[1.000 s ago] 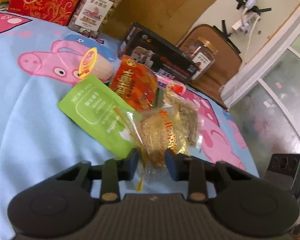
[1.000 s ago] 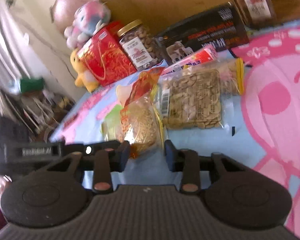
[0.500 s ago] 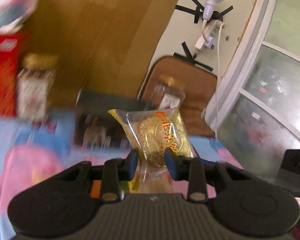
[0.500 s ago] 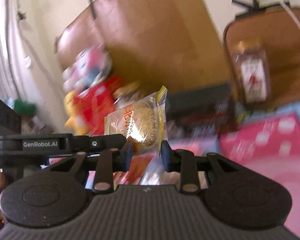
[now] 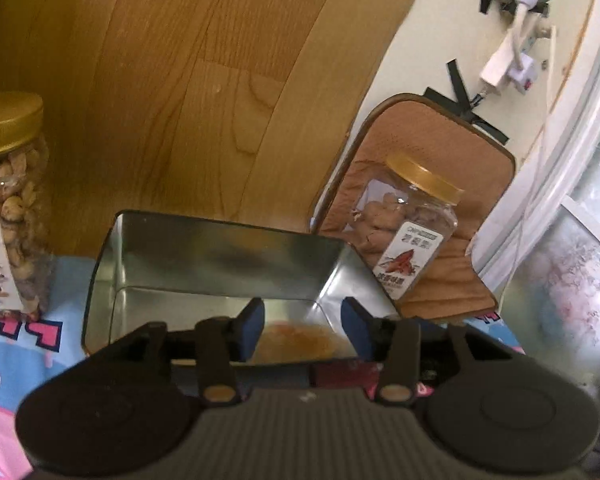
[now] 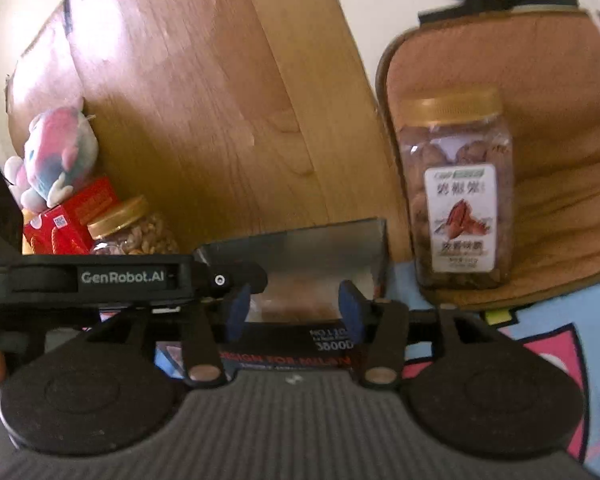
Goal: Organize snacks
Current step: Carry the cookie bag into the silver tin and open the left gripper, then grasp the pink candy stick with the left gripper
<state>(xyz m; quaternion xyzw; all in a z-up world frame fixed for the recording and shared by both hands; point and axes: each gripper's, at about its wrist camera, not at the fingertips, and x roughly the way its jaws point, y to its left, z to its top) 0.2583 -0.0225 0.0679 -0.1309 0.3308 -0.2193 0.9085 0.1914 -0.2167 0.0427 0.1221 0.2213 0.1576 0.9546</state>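
An open metal tin stands on the cartoon-print cloth against a wooden board. A yellow-wrapped round pastry lies blurred on the tin's floor. My left gripper is open and empty, just above the tin's near edge. My right gripper is open and empty, in front of the tin, whose dark printed side faces it. The left gripper's body shows at the left of the right wrist view.
A gold-lidded peanut jar stands left of the tin. A pecan jar stands to the right on a brown cushion. A red box with a plush toy is at far left.
The left gripper lifted the yellow pastry packet from the snack pile, carried it over the tin and opened; the packet now lies in the tin. The right gripper followed.
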